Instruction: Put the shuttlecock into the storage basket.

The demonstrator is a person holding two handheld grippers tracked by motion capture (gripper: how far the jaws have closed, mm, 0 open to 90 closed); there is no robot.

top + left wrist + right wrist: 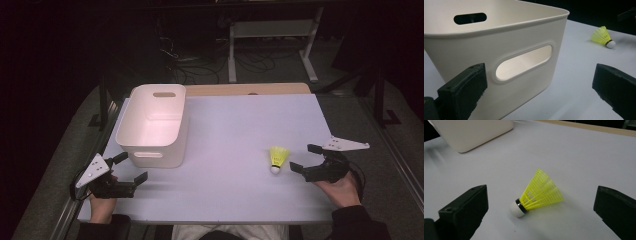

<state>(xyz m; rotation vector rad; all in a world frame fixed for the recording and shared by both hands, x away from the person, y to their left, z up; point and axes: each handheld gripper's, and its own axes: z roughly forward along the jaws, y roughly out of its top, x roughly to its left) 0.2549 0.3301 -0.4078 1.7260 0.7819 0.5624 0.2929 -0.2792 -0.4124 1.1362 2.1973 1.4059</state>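
Note:
A yellow shuttlecock (278, 158) with a white cork tip lies on its side on the pale table (240, 125), right of centre. My right gripper (306, 158) stands open just to its right, jaws pointing at it. In the right gripper view the shuttlecock (537, 194) lies a little ahead of the wide-apart jaws, touching neither. A white plastic bin (154, 125) with handle slots stands at the left. My left gripper (131, 168) is open in front of the bin's near wall (499, 62), holding nothing. The shuttlecock (602, 37) also lies far off in the left gripper view.
A wooden strip (247, 89) runs along the table's far edge. Beyond it stand a white metal frame (272, 30) and cables on a dark floor. Bare tabletop spreads between the bin and the shuttlecock.

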